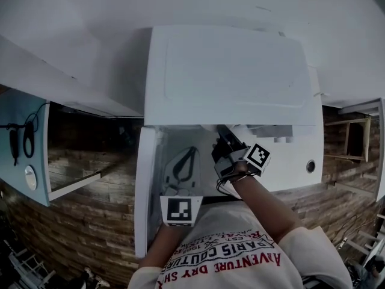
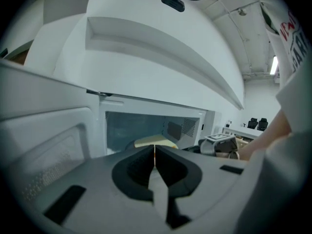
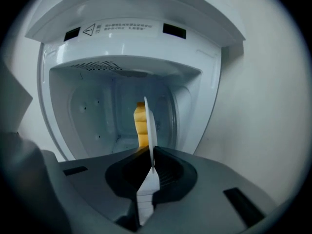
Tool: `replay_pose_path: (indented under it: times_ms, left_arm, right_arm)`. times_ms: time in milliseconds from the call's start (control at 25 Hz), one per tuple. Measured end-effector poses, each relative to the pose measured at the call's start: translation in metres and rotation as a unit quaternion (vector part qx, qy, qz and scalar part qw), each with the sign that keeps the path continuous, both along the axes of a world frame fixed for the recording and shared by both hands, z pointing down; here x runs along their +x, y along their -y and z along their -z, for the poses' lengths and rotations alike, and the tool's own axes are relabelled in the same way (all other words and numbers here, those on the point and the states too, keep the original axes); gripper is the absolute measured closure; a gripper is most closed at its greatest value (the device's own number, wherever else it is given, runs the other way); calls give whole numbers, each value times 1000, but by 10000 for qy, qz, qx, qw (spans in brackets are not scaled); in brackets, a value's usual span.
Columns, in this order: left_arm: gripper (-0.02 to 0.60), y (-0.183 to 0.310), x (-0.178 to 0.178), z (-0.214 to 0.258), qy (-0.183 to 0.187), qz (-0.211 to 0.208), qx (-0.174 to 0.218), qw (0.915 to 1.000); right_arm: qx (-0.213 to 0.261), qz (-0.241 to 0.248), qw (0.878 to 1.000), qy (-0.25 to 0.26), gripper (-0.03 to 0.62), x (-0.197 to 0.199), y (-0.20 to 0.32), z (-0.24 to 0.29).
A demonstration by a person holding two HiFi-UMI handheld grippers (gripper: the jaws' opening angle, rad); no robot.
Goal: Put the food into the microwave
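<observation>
The white microwave (image 1: 228, 71) stands with its door (image 1: 147, 191) swung open to the left. My right gripper (image 3: 153, 165) is shut on the rim of a thin white plate (image 3: 150, 126), seen edge-on. Yellow food (image 3: 141, 126) lies on the plate. The plate reaches into the mouth of the cavity (image 3: 97, 111). In the head view the right gripper (image 1: 225, 155) is at the opening. My left gripper (image 2: 154, 162) is shut with nothing in it, just in front of the opening beside the door (image 2: 48, 145). From there the food (image 2: 155, 142) shows inside.
A white wall panel (image 3: 263, 106) is right of the microwave. Brick-patterned wall (image 1: 90, 221) and a shelf opening (image 1: 78, 155) lie to the left. The person's printed shirt (image 1: 228, 257) fills the bottom of the head view. Desks and chairs (image 2: 256, 124) stand far off.
</observation>
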State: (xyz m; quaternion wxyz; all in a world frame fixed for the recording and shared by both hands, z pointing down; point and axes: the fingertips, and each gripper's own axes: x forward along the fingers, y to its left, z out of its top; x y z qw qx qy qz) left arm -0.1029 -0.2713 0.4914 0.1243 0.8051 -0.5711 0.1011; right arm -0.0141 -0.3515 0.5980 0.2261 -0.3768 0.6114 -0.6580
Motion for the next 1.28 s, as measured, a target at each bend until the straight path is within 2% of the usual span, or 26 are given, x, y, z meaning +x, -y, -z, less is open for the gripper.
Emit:
replay_pose_path:
  times_ms: [200, 480, 680, 840, 920, 1040, 1120, 1200, 1280]
  left_arm:
    - [572, 2, 0, -10, 85, -180, -118, 9997]
    - [572, 0, 0, -10, 35, -150, -227, 9996]
    - [572, -1, 4, -11, 134, -226, -207, 9994]
    - [572, -2, 2, -14, 94, -139, -336, 9993]
    - [572, -2, 0, -15, 93, -104, -354, 9993]
    - [572, -3, -3, -16, 161, -148, -332, 9992]
    - [572, -5, -3, -17, 168, -139, -354, 9991]
    - [572, -5, -4, -17, 142, -103, -372, 9992]
    - [572, -5, -5, -16, 117, -88, -374, 9992]
  right_arm:
    - [-60, -79, 9999, 80, 569, -8, 11, -4]
    - [-275, -147, 9995, 11, 568, -12, 15, -6]
    - [-295, -29, 9982, -522, 568, -13, 15, -6]
    - [-159, 240, 9946, -1002, 562, -14, 16, -3]
    - [52, 583, 9909, -1215, 517, -19, 16, 2]
    - [248, 1230, 9787, -1622, 432, -25, 13, 7]
    - [276, 1646, 9637, -2086, 422, -25, 10, 6]
    - [374, 2063, 9398, -2699, 413, -22, 7, 4]
    - [573, 2454, 9070, -3374, 407, -20, 4, 1]
